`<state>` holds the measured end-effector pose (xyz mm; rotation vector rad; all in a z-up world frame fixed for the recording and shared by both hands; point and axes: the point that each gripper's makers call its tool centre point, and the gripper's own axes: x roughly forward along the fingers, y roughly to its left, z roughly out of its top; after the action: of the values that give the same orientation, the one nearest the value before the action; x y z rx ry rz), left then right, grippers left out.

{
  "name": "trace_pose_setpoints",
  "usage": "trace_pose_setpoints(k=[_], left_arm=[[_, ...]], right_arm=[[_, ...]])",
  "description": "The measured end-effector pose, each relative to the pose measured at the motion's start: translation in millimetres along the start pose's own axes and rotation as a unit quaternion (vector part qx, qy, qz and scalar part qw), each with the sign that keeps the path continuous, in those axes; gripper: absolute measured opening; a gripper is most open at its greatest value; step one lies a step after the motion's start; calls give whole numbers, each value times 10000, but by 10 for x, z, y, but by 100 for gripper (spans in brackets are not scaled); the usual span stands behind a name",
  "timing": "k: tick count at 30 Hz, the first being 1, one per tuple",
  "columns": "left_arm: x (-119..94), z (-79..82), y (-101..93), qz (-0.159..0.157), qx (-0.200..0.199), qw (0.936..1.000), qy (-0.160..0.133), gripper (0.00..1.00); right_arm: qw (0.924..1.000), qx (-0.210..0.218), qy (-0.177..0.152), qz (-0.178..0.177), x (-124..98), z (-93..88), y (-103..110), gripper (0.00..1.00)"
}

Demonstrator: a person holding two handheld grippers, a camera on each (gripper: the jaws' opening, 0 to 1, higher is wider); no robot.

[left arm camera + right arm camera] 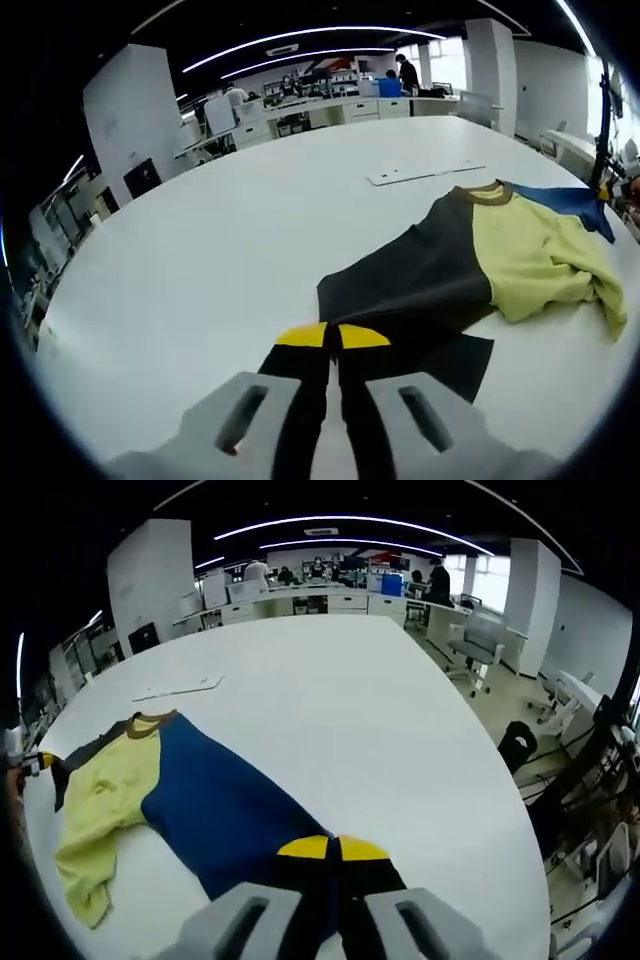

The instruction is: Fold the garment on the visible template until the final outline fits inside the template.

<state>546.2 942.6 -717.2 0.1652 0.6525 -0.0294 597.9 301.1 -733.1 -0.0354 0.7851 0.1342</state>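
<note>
The left gripper (333,345) is pinched shut on the dark panel of the colour-block T-shirt (470,265) lying on the white table (230,240); the right gripper (330,855) is clamped on its blue panel; uneven pulls could bunch the yellow middle.

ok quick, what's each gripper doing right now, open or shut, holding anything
Left gripper: shut on the dark grey side of the garment.
Right gripper: shut on the blue side of the garment.
</note>
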Motion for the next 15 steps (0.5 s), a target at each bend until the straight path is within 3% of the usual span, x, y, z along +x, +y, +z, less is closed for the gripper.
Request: trace_pose_setpoints(k=[3,5,7,10,15], left_arm=[[-43,56,-19,-44,-157,9997,-207,1],[-75,83,-28,-27,-103,9996,-269,9],[-119,138,-51,-30,-92,9991,-407,23],[-184,197,-102,-97,-172,9984,-535,35],[-301,284,-219,-247,-251,9964,-770,57]], right_arm=[[10000,22,-14,28,-3,-4,22,0],[9998,98,-190,30,-29,48,40,2],[9997,106,-201,89,-58,61,78,11],[9995,49,-263,141,-101,93,146,29],[9982,0,-314,506,-199,119,399,50]])
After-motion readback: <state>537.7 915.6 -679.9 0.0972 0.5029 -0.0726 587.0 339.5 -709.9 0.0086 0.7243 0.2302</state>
